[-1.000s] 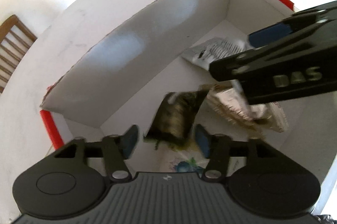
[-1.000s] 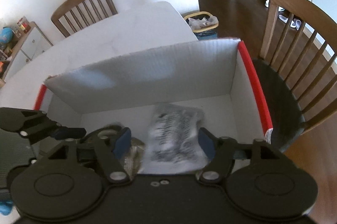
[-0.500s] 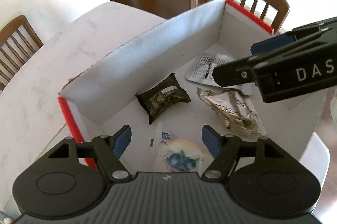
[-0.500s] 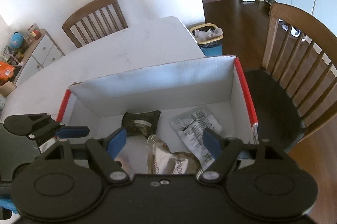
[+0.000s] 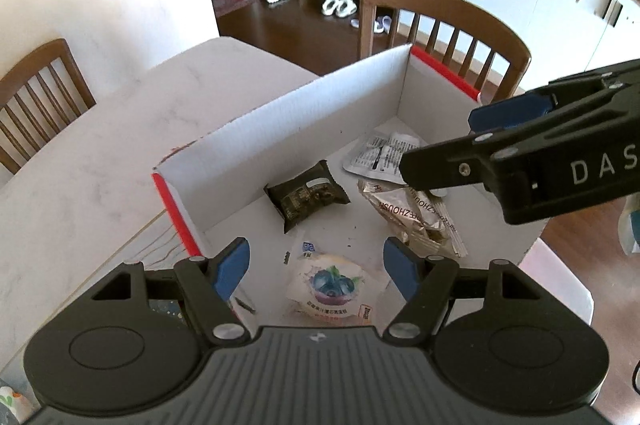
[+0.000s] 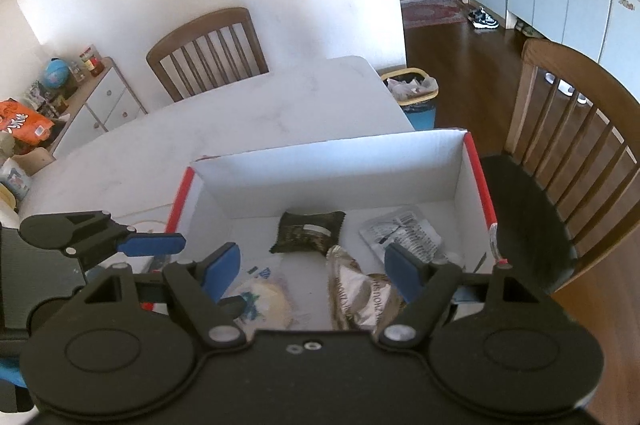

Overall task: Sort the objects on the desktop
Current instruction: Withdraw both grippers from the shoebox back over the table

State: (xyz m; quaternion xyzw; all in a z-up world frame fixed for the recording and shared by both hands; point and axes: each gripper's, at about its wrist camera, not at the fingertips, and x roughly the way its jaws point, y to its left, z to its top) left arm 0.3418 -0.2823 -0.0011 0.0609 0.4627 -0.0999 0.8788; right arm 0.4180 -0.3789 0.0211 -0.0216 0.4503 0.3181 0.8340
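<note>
A white cardboard box [image 5: 288,101] with red end edges stands on the white table. On its floor lie a dark snack packet [image 5: 306,199], a grey printed pouch [image 5: 380,157], a crumpled gold wrapper [image 5: 412,221] and a blueberry pastry packet [image 5: 332,285]. My left gripper [image 5: 316,261] hangs open above the blueberry packet, with nothing between its blue pads. My right gripper [image 6: 312,261] is open too, empty, above the gold wrapper [image 6: 360,293] and near the grey pouch [image 6: 404,233]. Its black fingers [image 5: 520,161] cross the right side of the left wrist view.
Wooden chairs stand behind the box [image 5: 444,21], at the table's far side [image 6: 208,49] and to the right [image 6: 580,129]. A lined waste bin [image 6: 412,93] sits on the dark floor. A cluttered sideboard [image 6: 100,93] stands at the left. Bare tabletop [image 5: 120,129] lies left of the box.
Both grippers rose and drew back from the box. The dark packet left the left jaws and the grey pouch left the right jaws; both now lie on the box floor.
</note>
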